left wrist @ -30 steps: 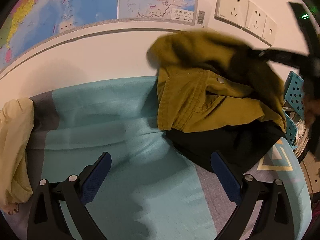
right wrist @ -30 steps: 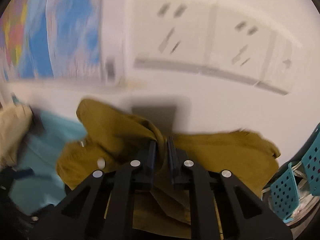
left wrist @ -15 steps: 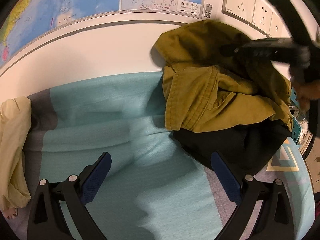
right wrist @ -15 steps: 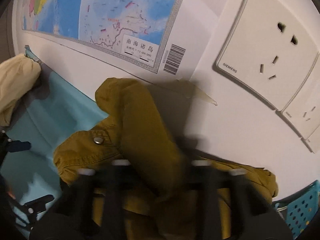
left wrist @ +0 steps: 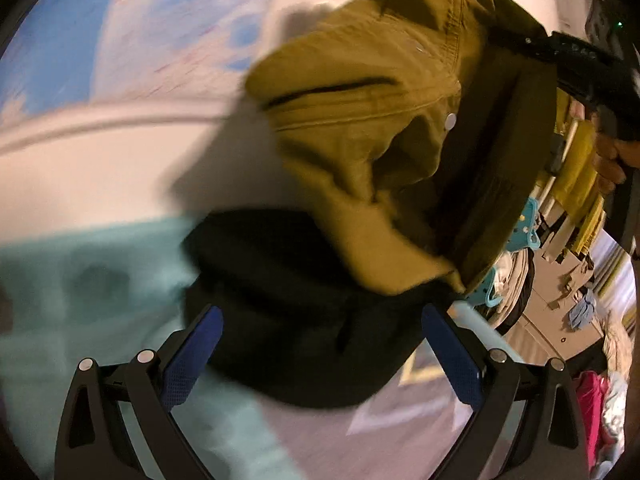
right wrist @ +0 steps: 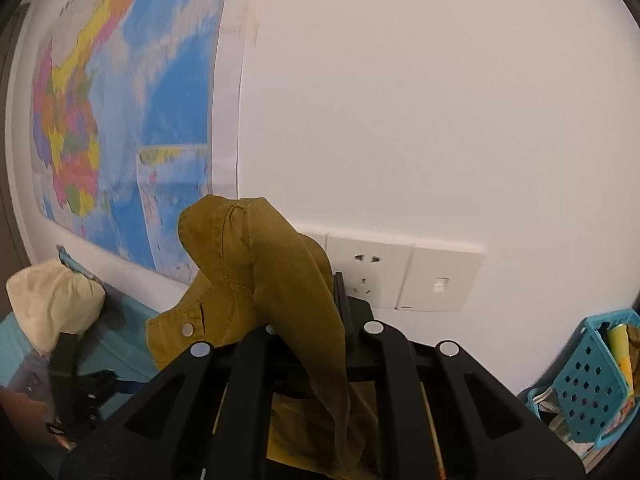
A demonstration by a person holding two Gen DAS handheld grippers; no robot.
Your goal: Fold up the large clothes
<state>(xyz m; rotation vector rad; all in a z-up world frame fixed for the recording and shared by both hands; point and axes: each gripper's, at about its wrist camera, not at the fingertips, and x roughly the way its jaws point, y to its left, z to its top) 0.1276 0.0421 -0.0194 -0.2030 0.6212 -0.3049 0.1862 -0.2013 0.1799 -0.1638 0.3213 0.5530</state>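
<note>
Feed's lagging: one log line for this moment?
right gripper: shut on mustard-yellow cotton jacket, lifted | left gripper: open, empty | black garment: on bed

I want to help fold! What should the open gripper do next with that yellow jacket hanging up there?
Probably move the left gripper up to pinch the jacket's dangling lower edge. The right gripper is shut on one bunched part and holds it lifted in front of the wall, so the rest droops crumpled over the dark cloth. The left jaws are wide open, holding nothing. A second hold could spread it flat.
</note>
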